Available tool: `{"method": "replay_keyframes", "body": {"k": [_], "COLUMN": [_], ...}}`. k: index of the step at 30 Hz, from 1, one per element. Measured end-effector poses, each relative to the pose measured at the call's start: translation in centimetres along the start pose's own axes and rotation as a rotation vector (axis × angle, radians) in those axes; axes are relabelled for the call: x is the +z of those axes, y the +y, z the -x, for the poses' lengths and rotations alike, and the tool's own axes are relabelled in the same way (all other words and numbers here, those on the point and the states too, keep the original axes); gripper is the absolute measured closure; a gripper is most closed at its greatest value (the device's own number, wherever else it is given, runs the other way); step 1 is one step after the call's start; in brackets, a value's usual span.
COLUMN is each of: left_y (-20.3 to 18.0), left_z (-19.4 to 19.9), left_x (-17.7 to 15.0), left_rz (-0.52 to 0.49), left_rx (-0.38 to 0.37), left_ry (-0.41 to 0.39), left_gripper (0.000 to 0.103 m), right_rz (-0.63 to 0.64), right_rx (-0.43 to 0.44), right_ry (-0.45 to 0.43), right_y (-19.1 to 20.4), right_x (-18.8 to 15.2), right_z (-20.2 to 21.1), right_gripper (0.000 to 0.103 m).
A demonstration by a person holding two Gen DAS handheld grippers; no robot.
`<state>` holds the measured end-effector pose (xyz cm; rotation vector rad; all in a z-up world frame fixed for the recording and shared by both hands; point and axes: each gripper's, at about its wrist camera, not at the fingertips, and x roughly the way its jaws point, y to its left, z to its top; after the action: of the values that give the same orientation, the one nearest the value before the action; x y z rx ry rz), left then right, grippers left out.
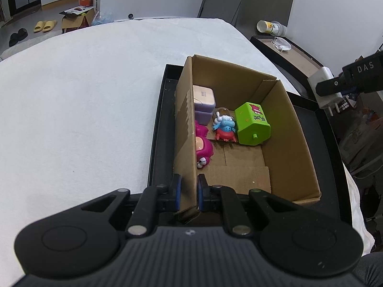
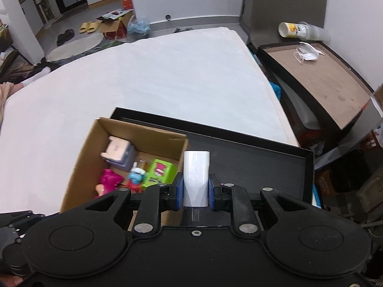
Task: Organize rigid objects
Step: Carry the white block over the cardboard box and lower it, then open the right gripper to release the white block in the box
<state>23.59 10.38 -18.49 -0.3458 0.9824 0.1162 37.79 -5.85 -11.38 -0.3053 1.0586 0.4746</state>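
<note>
We see a wide white bed (image 1: 83, 91) filling most of both views, and on its near corner lies a shallow black tray (image 2: 263, 157). In the tray stands an open cardboard box (image 1: 282, 129), set toward the tray's left side in the right wrist view.

Our left hand-held gripper (image 1: 189, 191) is pressed together on the box's near left wall, one blue pad (image 1: 176, 191) outside the cardboard and the other inside, pinching the wall near its corner. It points steeply down at the box from the near side.

Our right hand-held gripper (image 2: 195, 190) is clamped on a white plug adapter (image 2: 195, 174), its blue pads against the adapter's two sides. In the left wrist view the adapter (image 1: 322, 88) hangs clear of the tray, off to the right of the box, with its metal prongs pointing downward. The gripper tilts steeply down, and the adapter sits just right of the box's right wall in the right wrist view.

Inside the box, toward its far left part, lie a green block toy (image 1: 252, 125), a magenta figure (image 1: 203, 147) against the left wall, a lilac container with a pale lid (image 1: 203, 101) in the far corner, and a small blue and red figure (image 1: 223, 126) between them.
</note>
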Motion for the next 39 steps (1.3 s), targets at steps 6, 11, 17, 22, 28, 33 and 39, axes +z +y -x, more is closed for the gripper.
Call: {"method": "replay_keyframes", "body": {"k": [6, 11, 17, 22, 28, 33, 39], "left_y": [0.2, 0.3, 0.4, 0.5, 0.5, 0.5, 0.5], "left_z": [0.0, 0.0, 0.0, 0.0, 0.0, 0.0, 0.0], "left_x": [0.0, 0.0, 0.1, 0.1, 0.1, 0.1, 0.0], "left_rz": [0.006, 0.008, 0.012, 0.013, 0.013, 0.013, 0.014], "left_rx": [-0.007, -0.015, -0.021, -0.024, -0.024, -0.025, -0.025], "left_ry": [0.0, 0.0, 0.0, 0.0, 0.0, 0.0, 0.0], "left_gripper": [0.091, 0.09, 0.09, 0.09, 0.09, 0.09, 0.09], "right_rz": [0.015, 0.026, 0.035, 0.04, -0.015, -0.045, -0.062], "right_rx": [0.043, 0.065, 0.087, 0.096, 0.087, 0.086, 0.082], "right_ry": [0.008, 0.024, 0.051, 0.075, 0.105, 0.129, 0.155], "right_y": [2.0, 3.7, 5.2, 6.4, 7.1, 7.6, 8.2], "right_x": [0.3, 0.2, -0.2, -0.7, -1.3, -1.6, -2.0], "right_z": [0.1, -0.4, -1.1, -1.9, -3.4, -4.6, -6.1], "right_gripper": [0.083, 0.082, 0.082, 0.082, 0.082, 0.082, 0.082]}}
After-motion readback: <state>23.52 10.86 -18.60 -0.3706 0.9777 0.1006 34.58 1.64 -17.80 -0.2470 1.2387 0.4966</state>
